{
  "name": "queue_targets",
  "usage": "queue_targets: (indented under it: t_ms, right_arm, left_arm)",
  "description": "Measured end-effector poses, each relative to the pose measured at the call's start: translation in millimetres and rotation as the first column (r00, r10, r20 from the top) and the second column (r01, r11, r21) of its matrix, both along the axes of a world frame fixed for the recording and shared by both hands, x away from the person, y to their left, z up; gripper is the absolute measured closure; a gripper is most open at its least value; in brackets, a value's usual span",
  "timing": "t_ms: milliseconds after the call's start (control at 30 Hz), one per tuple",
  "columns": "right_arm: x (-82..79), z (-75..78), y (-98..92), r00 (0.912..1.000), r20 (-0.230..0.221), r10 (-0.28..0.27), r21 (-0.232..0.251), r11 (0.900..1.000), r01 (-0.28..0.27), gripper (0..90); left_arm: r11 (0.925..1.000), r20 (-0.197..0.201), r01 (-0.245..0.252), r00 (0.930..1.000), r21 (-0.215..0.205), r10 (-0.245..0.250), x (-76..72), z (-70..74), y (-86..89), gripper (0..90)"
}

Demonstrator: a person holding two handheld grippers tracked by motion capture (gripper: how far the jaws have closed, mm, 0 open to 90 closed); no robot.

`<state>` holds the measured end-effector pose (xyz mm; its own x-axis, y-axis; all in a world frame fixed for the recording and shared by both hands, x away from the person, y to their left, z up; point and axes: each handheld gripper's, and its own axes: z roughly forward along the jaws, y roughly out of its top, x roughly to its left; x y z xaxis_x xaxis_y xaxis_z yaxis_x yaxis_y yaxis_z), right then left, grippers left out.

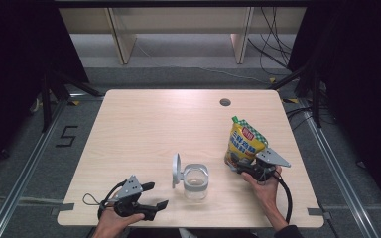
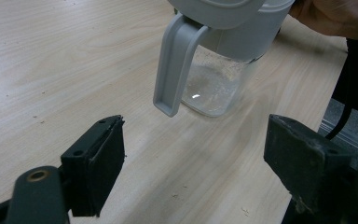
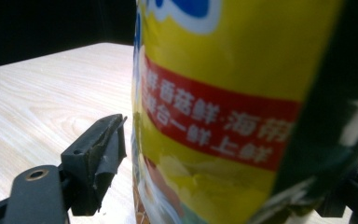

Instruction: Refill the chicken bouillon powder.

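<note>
High view. 1 wooden table (image 1: 144, 129). 1 clear jar (image 1: 196, 181) with grey collar, standing near the front edge at centre, its flip lid (image 1: 176, 170) swung up on the jar's left side. 1 yellow seasoning pouch (image 1: 244, 142), upright, green-checked top tilted slightly away, right of the jar and apart from it. Right tongs (image 1: 242, 167) at the pouch's base. Left tongs (image 1: 158, 195) at front left, jaws spread, pointing right toward the jar, holding nothing.

Left gripper view. Both black jaws wide apart over bare table; jar (image 2: 216, 70) ahead and above centre, not touched, a faint powdery residue at its bottom. Grey lid strap (image 2: 173, 65) hangs on the near side.

Right gripper view. Pouch (image 3: 223, 116) set between the jaws; the left jaw at its edge, the right jaw hidden behind it; grip appears closed on it.

Relation for the next move: jar mouth lies left of the pouch; the pouch's long axis is vertical, so it must tip leftward. The left tongs are nearer the jar.
</note>
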<state>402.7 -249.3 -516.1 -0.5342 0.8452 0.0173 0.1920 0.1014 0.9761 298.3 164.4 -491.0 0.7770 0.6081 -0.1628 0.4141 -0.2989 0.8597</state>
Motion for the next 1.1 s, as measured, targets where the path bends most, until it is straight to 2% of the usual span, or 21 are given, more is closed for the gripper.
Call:
queue_targets:
  t_ms: [100, 133, 167, 233, 267, 300, 333, 367, 400, 467, 500, 533, 600, 633, 667, 767, 800, 967, 1000, 1033, 1100]
  right_arm:
    - [2.3, 0.4, 0.1, 0.9999, 0.013, 0.005, -0.020, 1.000, -0.005, 20.1]
    - [3.7, -0.5, 0.6, 0.9995, 0.017, 0.028, -0.003, 1.000, -0.028, 20.2]
    - [2.7, -0.8, 2.3, 0.9999, 0.011, -0.013, 0.014, 1.000, 0.013, 20.4]
    - [3.3, -0.6, 2.4, 0.9998, 0.014, -0.017, 0.013, 1.000, 0.017, 21.2]
    - [3.9, -0.7, 2.5, 0.9997, 0.018, -0.016, 0.013, 1.000, 0.015, 21.8]
    - [3.6, -1.0, 4.0, 0.9997, 0.015, -0.020, 0.033, 0.999, 0.020, 22.1]
    - [4.8, -0.5, 2.0, 0.9996, 0.021, -0.018, 0.011, 1.000, 0.018, 22.3]
    - [5.1, -0.8, 2.4, 0.9995, 0.025, -0.020, 0.020, 1.000, 0.019, 22.3]
    - [4.3, -1.1, 3.8, 0.9994, 0.020, -0.029, 0.037, 0.999, 0.028, 23.5]
    - [6.8, -1.3, 2.9, 0.9994, 0.035, 0.003, 0.034, 0.999, -0.004, 27.0]
    - [5.5, -0.1, 2.2, 0.9998, 0.018, -0.008, 0.013, 1.000, 0.008, 29.8]
    - [6.1, -0.3, 3.3, 0.9995, 0.030, -0.013, 0.031, 0.999, 0.012, 31.8]
    - [3.1, 1.9, 5.7, 0.9997, 0.006, -0.024, 0.027, 0.999, 0.024, 36.8]
    - [4.9, 3.2, 4.8, 0.9996, 0.028, 0.004, 0.004, 1.000, -0.004, 37.6]
    - [1.5, 4.7, 7.1, 1.0000, 0.006, -0.008, 0.001, 1.000, 0.008, 38.0]
    - [2.5, 6.4, 7.9, 0.9994, 0.034, 0.008, -0.019, 1.000, -0.007, 39.2]
    - [0.1, 9.5, 10.5, 0.9992, 0.039, -0.010, -0.046, 0.999, 0.012, 39.4]
    - [-5.6, 18.7, 7.9, 0.9968, 0.068, 0.042, -0.165, 0.986, -0.030, 39.5]
    - [-7.8, 20.8, 7.9, 0.9961, 0.076, 0.045, -0.162, 0.986, -0.032, 39.5]
    - [-11.8, 23.2, 8.7, 0.9974, 0.056, 0.044, -0.155, 0.987, -0.035, 39.5]
    - [-15.7, 29.2, 7.4, 0.9933, 0.092, 0.069, -0.222, 0.974, -0.047, 39.5]
  left_arm:
    - [0.9999, -0.001, -0.004, 1.0000, -0.012, 0.004, -0.3, -0.2, -0.9, 19.8]
    - [0.9999, -0.003, -0.004, 1.0000, -0.013, 0.004, -0.4, -0.2, -1.0, 19.8]
    - [0.9999, -0.002, -0.004, 1.0000, -0.013, 0.004, -0.4, -0.2, -1.0, 19.8]
    - [1.0000, 0.001, 0.003, 1.0000, 0.000, -0.003, -0.1, 0.2, 0.0, 19.8]
    - [0.9999, -0.001, -0.004, 1.0000, -0.013, 0.004, -0.4, -0.2, -1.0, 19.8]
    - [0.9999, -0.001, -0.004, 1.0000, -0.013, 0.004, -0.4, -0.2, -1.0, 19.8]
    - [1.0000, 0.001, 0.003, 1.0000, 0.005, -0.003, 0.0, 0.1, 0.3, 19.8]
    - [1.0000, 0.001, 0.003, 1.0000, 0.005, -0.003, 0.0, 0.1, 0.3, 19.8]
    - [1.0000, 0.000, -0.001, 1.0000, -0.003, 0.001, -0.2, 0.0, -0.3, 19.8]
    - [0.9999, -0.003, -0.003, 1.0000, -0.010, 0.003, -0.2, 0.1, -0.8, 19.8]
    - [0.9999, -0.003, -0.003, 1.0000, -0.010, 0.003, -0.2, 0.1, -0.8, 19.8]
    - [1.0000, 0.002, 0.003, 1.0000, -0.001, -0.003, 0.2, 0.6, 0.2, 19.8]
    - [1.0000, 0.001, 0.002, 1.0000, -0.002, -0.002, 0.0, 0.7, 0.3, 19.8]
    - [1.0000, 0.001, 0.002, 1.0000, -0.002, -0.002, 0.0, 0.8, 0.3, 19.8]
    - [1.0000, 0.002, 0.001, 1.0000, 0.001, -0.001, -0.2, 1.2, 0.5, 19.8]
    - [1.0000, 0.003, 0.003, 1.0000, 0.000, -0.003, -0.2, 1.2, 1.0, 19.8]
    - [1.0000, 0.001, -0.004, 1.0000, -0.003, 0.004, -0.3, 1.3, 1.3, 19.8]
    - [0.9998, -0.012, -0.016, 0.9998, -0.008, 0.016, -0.2, 0.7, 1.6, 19.8]
    - [0.9998, -0.012, -0.016, 0.9998, -0.011, 0.016, -0.4, 0.7, 1.2, 19.8]
    - [0.9997, -0.015, -0.024, 0.9996, -0.008, 0.024, -1.0, 0.8, 0.8, 19.8]
    - [0.9998, -0.009, -0.018, 0.9998, 0.001, 0.018, -0.2, 0.6, 1.7, 19.8]
